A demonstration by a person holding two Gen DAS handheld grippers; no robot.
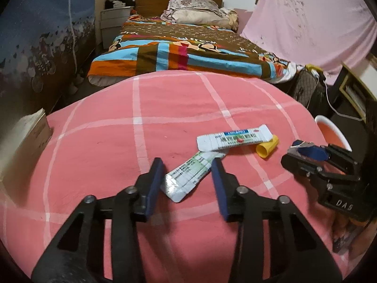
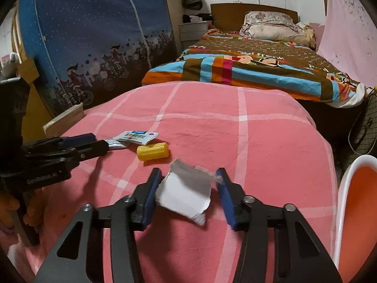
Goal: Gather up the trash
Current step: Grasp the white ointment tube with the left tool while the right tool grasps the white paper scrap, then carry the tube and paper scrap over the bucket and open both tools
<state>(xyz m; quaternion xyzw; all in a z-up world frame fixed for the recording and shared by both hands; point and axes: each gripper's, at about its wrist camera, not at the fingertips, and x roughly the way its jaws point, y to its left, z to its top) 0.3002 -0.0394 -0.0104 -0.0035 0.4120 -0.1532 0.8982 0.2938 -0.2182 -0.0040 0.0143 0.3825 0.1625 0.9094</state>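
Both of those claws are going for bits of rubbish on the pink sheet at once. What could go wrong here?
The left gripper straddles a wrapper tucked under a second wrapper, which might drag along. The right gripper pinches a flimsy torn packet that may slip. The yellow cap could roll if bumped.

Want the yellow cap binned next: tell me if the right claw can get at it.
Probably not yet: the right claw has a white wrapper between its pads. The yellow cap lies just ahead on the pink cloth, with nothing across the path.
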